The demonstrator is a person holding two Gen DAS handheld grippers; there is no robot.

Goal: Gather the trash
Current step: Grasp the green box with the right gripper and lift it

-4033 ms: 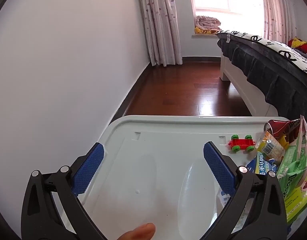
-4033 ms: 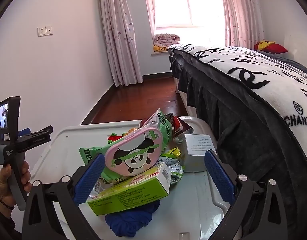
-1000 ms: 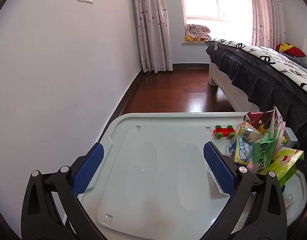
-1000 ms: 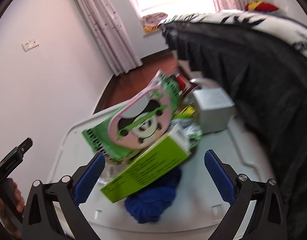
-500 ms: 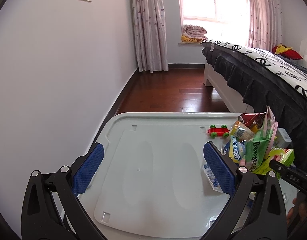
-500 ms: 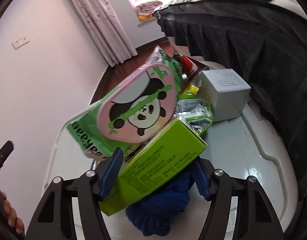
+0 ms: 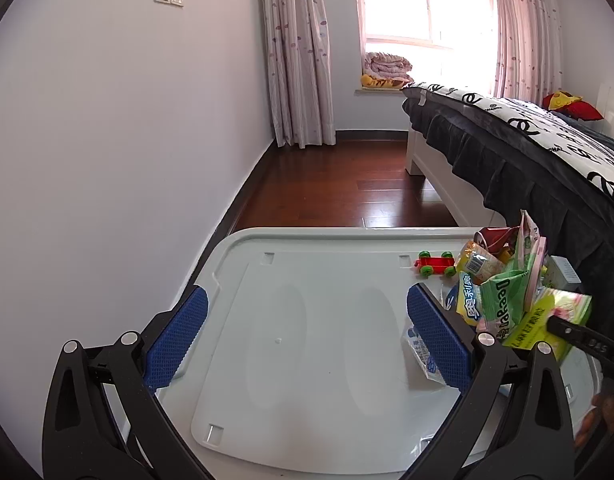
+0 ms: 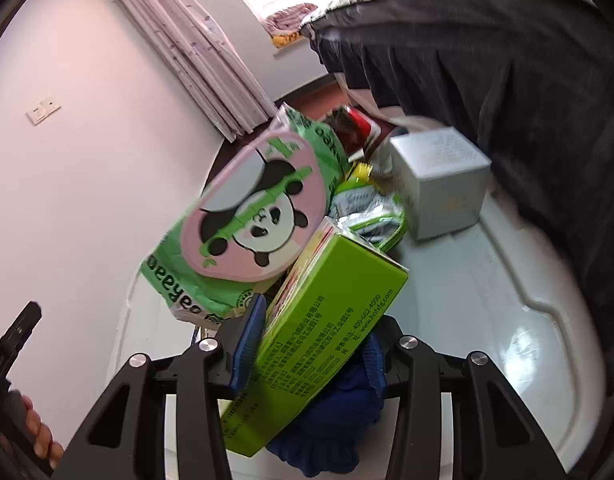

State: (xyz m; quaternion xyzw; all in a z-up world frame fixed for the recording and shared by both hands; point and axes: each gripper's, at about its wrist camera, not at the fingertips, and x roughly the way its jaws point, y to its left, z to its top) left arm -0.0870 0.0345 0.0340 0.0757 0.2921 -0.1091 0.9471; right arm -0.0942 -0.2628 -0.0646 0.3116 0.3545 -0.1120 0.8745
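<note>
My right gripper is shut on a lime green cardboard box, which lies tilted in a pile of trash on a white plastic bin lid. The box also shows in the left wrist view. Against it lean a green tissue pack and a pink panda case. A blue cloth lies under the box. My left gripper is open and empty over the bare left part of the lid.
A grey box, a red can and snack wrappers sit behind the pile. A small red toy car stands near the lid's far edge. A dark-skirted bed runs along the right, a white wall on the left.
My right gripper has moved forward to the green box and closed its fingers on it. My left gripper has stayed open, drawing back slightly.
</note>
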